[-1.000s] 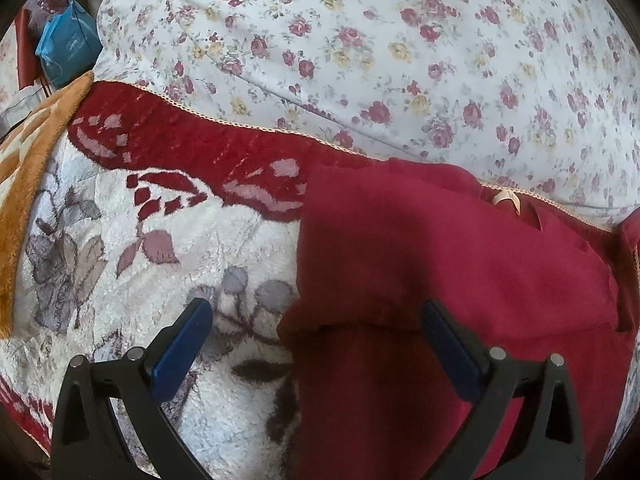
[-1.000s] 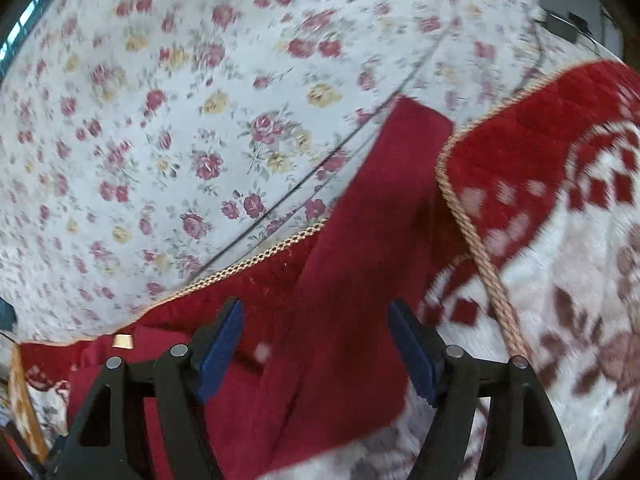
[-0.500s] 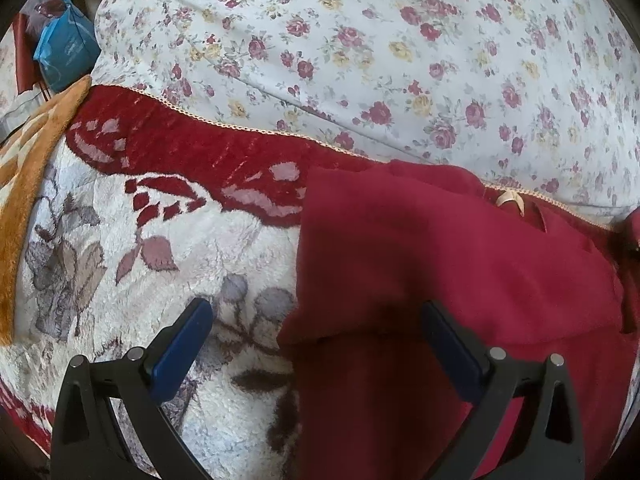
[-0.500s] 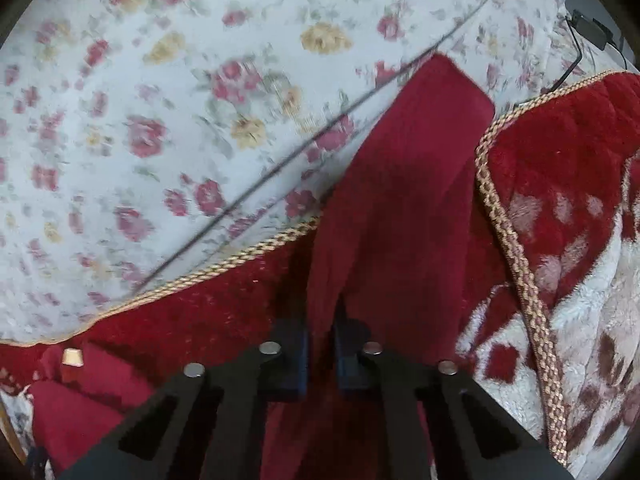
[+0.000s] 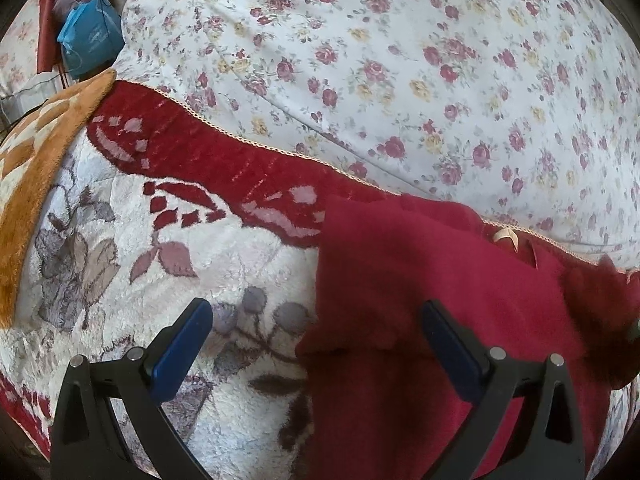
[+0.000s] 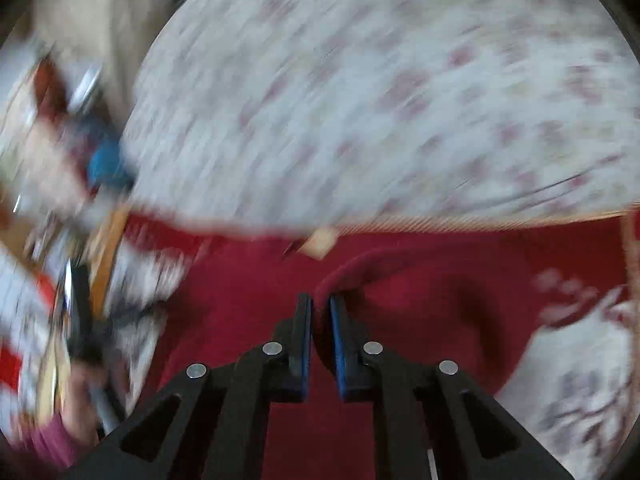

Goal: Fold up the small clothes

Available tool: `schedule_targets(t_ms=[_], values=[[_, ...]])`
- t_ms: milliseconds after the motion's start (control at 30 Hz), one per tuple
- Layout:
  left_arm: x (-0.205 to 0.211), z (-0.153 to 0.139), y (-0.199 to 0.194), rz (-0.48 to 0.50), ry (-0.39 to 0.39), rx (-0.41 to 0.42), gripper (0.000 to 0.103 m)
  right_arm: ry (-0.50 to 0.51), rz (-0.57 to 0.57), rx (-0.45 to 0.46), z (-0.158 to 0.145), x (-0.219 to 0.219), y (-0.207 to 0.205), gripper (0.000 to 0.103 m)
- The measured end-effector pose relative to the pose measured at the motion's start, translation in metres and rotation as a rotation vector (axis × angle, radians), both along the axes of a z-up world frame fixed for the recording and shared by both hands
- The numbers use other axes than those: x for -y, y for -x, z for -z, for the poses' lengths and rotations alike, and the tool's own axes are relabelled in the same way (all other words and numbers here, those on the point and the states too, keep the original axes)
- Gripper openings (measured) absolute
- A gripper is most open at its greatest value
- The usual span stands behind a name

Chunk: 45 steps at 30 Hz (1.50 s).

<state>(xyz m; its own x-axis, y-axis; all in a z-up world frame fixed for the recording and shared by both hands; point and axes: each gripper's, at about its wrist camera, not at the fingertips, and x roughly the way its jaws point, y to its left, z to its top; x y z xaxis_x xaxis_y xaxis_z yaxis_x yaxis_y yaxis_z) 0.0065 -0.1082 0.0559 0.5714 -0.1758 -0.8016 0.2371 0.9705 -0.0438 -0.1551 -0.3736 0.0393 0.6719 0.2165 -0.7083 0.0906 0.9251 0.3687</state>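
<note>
Left wrist view: the left gripper (image 5: 316,332) is hovering with its jaws spread wide, holding nothing. Its left blue pad is sitting over the plush white-and-red floral blanket (image 5: 132,280); its right pad is sitting over the dark red fleece garment (image 5: 432,280). The garment is lying flat on the blanket at centre-right, left edge running near to far, a pale neck label (image 5: 507,237) showing at its far edge. Beyond it the white rose-print bedsheet (image 5: 400,60) is filling the far half. An orange plush mat (image 5: 36,152) and a blue bag (image 5: 90,38) are sitting far left. This view is matching the one half a second ago almost exactly; the left gripper is staying put.

Right wrist view: heavily motion-blurred. The right gripper (image 6: 320,320) is clamped on a fold of the red garment's sleeve (image 6: 360,268), pads nearly meeting with cloth between them. One second ago these jaws were wide open over the sleeve; half a second ago they were closing; now the background is streaking, so the gripper is swinging fast.

Judgement: the sleeve fold is under way, sleeve being carried across toward the garment body. Left gripper likely waiting to pin or take the opposite side.
</note>
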Motion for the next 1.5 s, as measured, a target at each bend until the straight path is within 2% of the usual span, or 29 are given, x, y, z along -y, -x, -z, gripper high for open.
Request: schedule_targets(t_ms=[33,100,133,200,300,400,533,633,767,833,900,1033,1133,1200,1300,1433,1467,1500], values=[[0.001,0.0,0.001,0.006,0.001,-0.001,0.103,0.008,-0.019,-0.031,0.01,-0.009,-0.002,0.018],[0.003,0.0,0.002,0.018,-0.001,-0.002,0.103,-0.012,-0.036,-0.11,0.034,-0.02,-0.006,0.037],[0.003,0.0,0.003,0.022,-0.002,-0.002,0.103,-0.039,-0.025,-0.12,0.038,-0.018,-0.004,0.04],[0.003,-0.001,0.003,0.026,0.004,-0.002,0.103,-0.092,0.022,-0.085,0.034,-0.007,0.003,0.047],[0.003,-0.001,0.002,0.028,0.024,-0.011,0.103,-0.084,0.085,-0.032,0.019,0.009,0.01,0.059],[0.006,0.002,0.003,0.047,0.035,-0.027,0.103,-0.08,0.123,-0.011,0.008,0.021,0.001,0.064],[0.012,0.003,0.007,0.076,0.024,-0.023,0.103,-0.067,0.166,-0.022,0.002,0.031,-0.026,0.065],[0.013,0.003,0.007,0.085,0.027,-0.02,0.103,-0.046,0.224,-0.047,0.005,0.041,-0.047,0.073],[0.01,0.005,0.004,0.08,0.031,-0.033,0.103,-0.067,0.286,-0.116,0.007,0.062,-0.065,0.074],[0.007,0.005,0.002,0.072,0.04,-0.041,0.103,-0.112,0.295,-0.111,-0.001,0.064,-0.06,0.074],[0.005,0.004,0.0,0.064,0.051,-0.043,0.103,-0.207,0.236,-0.072,-0.014,0.063,-0.051,0.076],[0.003,0.005,-0.001,0.054,0.055,-0.055,0.103,-0.306,0.048,-0.152,-0.02,0.049,-0.038,0.078],[0.002,0.003,0.0,0.053,0.056,-0.048,0.103,-0.217,0.044,-0.159,-0.027,0.044,-0.028,0.078],[0.003,0.002,0.001,0.053,0.059,-0.045,0.103,-0.125,0.136,-0.1,-0.04,0.056,-0.027,0.079],[0.005,0.003,0.002,0.062,0.053,-0.049,0.103,-0.118,0.238,-0.075,-0.04,0.079,-0.046,0.081],[0.006,0.002,0.002,0.066,0.05,-0.049,0.103,-0.063,0.331,-0.222,0.006,0.106,-0.098,0.08],[0.006,0.002,0.001,0.067,0.058,-0.048,0.103,-0.056,0.345,-0.254,0.019,0.109,-0.107,0.077],[0.005,0.002,0.0,0.066,0.061,-0.046,0.103,-0.059,0.356,-0.284,0.031,0.111,-0.112,0.062]])
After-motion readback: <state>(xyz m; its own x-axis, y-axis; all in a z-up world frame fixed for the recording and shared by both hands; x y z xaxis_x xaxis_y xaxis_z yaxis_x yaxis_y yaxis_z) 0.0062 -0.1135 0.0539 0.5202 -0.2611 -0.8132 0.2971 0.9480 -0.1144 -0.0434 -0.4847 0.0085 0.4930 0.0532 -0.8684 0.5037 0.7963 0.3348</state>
